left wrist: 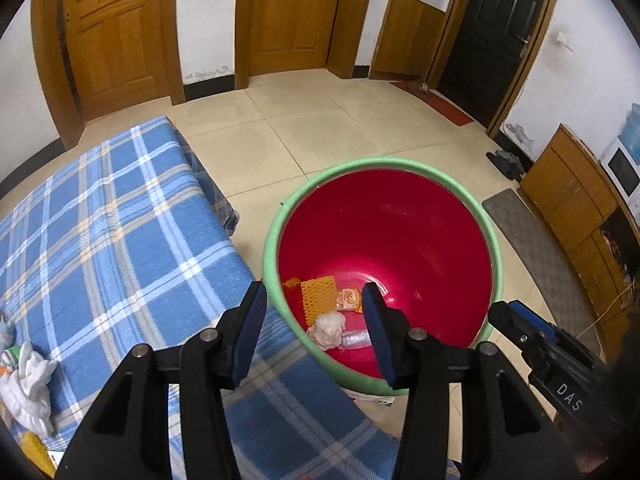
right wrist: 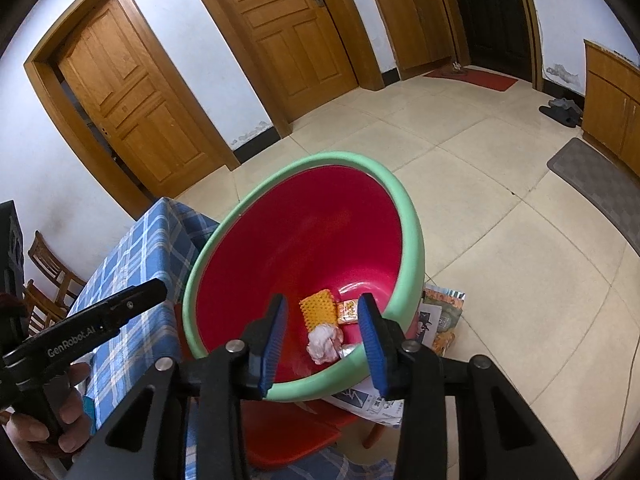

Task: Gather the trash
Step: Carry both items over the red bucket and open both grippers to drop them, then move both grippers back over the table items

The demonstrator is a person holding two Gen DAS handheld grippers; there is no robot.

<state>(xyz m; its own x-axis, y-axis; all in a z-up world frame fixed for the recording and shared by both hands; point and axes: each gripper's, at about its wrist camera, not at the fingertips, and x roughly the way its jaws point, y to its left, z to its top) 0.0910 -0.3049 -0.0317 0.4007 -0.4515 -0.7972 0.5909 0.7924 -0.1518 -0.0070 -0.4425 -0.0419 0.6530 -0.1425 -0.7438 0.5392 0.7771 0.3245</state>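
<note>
1. Red plastic, smooth and glossy, lined the basin [left wrist: 384, 240] in our left wrist view, under a rolled green rim. It sat just beside the bed, whose blue plaid blanket [left wrist: 120, 220] looked soft and woven.
2. Our left gripper [left wrist: 314, 332] hung above the near rim with its ribbed blue pads wide apart and nothing between them.
3. On the basin floor lay the trash already gathered: an orange foam net [left wrist: 318, 298], a small orange wrapper [left wrist: 349, 300], a crumpled tissue [left wrist: 328, 330] and a clear plastic scrap [left wrist: 356, 338], all touching or nearly so.
4. At the blanket's left edge we saw a white crumpled wad [left wrist: 28, 384] with a yellow scrap beneath it, well apart from the basin. We judged the wad to be the next piece: light, soft, easily crushed, best pinched across its bulk and not by a loose corner.
5. In our right wrist view the right gripper [right wrist: 322, 330] also stood over the basin [right wrist: 304, 232], its fingers spread and empty.
6. The same net [right wrist: 318, 310], wrapper [right wrist: 347, 312] and tissue [right wrist: 325, 342] lay at the bottom; the wrapper looked slick, so we expected it to slip if grabbed flat.
7. Printed paper [right wrist: 440, 320] lay under the basin on the tiled floor, thin and floppy.
8. A hand [right wrist: 44, 416] held the left gripper's handle at lower left.
</note>
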